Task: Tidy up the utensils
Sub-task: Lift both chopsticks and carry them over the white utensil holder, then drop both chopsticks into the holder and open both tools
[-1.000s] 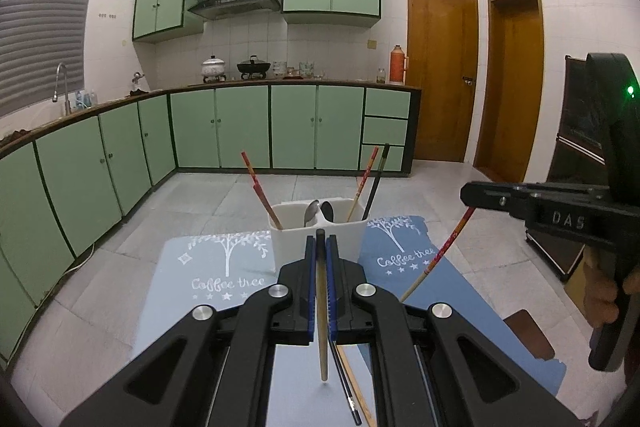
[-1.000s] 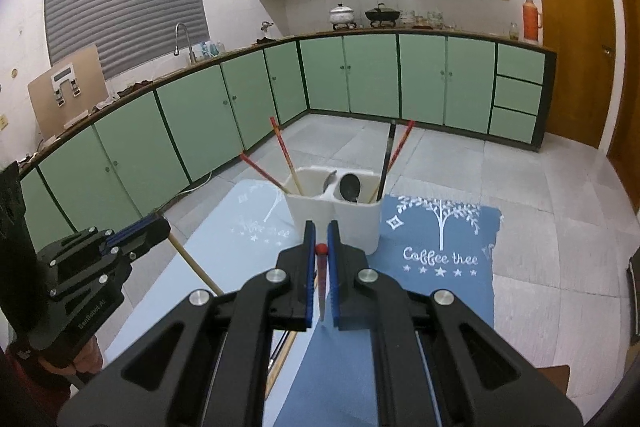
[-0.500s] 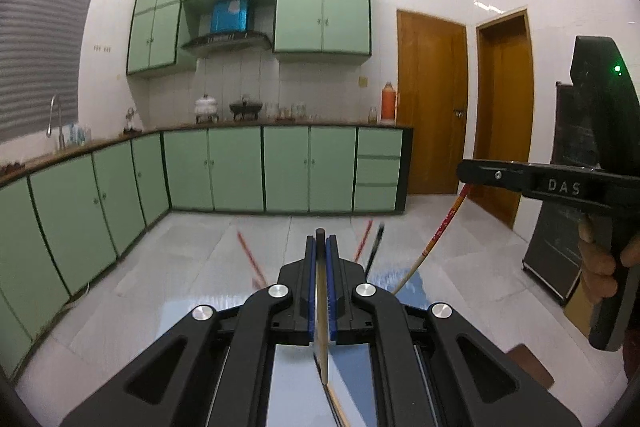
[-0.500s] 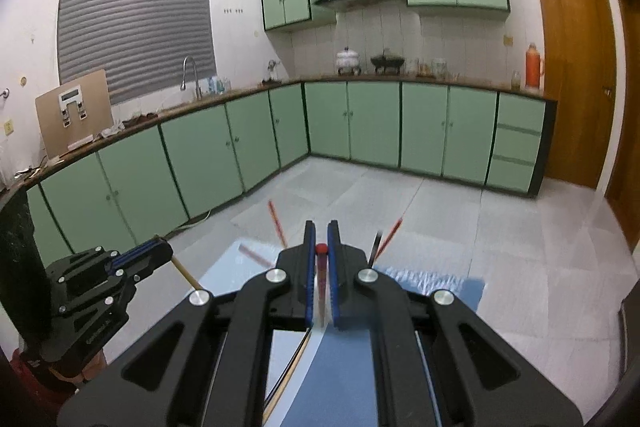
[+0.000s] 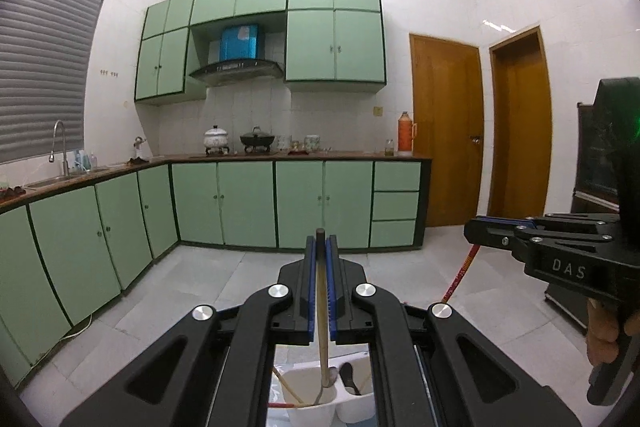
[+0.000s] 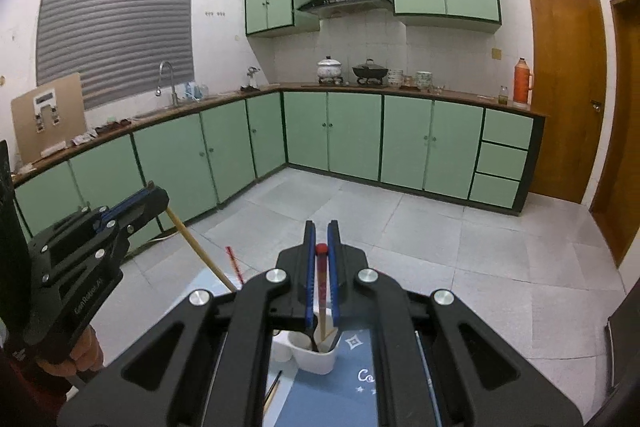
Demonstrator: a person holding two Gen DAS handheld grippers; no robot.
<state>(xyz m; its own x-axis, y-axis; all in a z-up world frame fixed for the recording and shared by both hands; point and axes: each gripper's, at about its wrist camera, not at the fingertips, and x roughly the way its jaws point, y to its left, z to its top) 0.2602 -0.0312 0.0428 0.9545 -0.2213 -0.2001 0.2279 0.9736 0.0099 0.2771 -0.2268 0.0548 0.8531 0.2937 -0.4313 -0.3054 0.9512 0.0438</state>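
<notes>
Two grippers share this kitchen of green cabinets (image 5: 248, 203), each clamped on one chopstick above a white utensil holder.

Largest of the task's things is the blue mat (image 6: 352, 387) on the surface, printed with white letters and a small star; the holder stands on it. A loose dark utensil and a pale stick (image 6: 273, 389) lie on the mat just left of the holder, mostly hidden by the gripper frame.

The utensil holder (image 6: 318, 361) is a white tub split into compartments. In the left wrist view its left compartment (image 5: 310, 413) holds a metal spoon leaning on the divider, a light wooden chopstick and a red one lying across the bottom; the right compartment (image 5: 354, 409) holds a dark spoon (image 5: 349, 379). How the remaining sticks are sorted cannot be told.

The left gripper (image 5: 320, 291) has its jaws closed on a tan chopstick (image 5: 322, 315) with a dark top, which hangs down so that its tip seems to sit over the left compartment. The right gripper (image 6: 321, 275) has its jaws pressed together on a red-capped chopstick (image 6: 321, 291), whose pale lower end points toward the holder's near compartment. A hand (image 5: 604, 337) grips the right tool's handle.
</notes>
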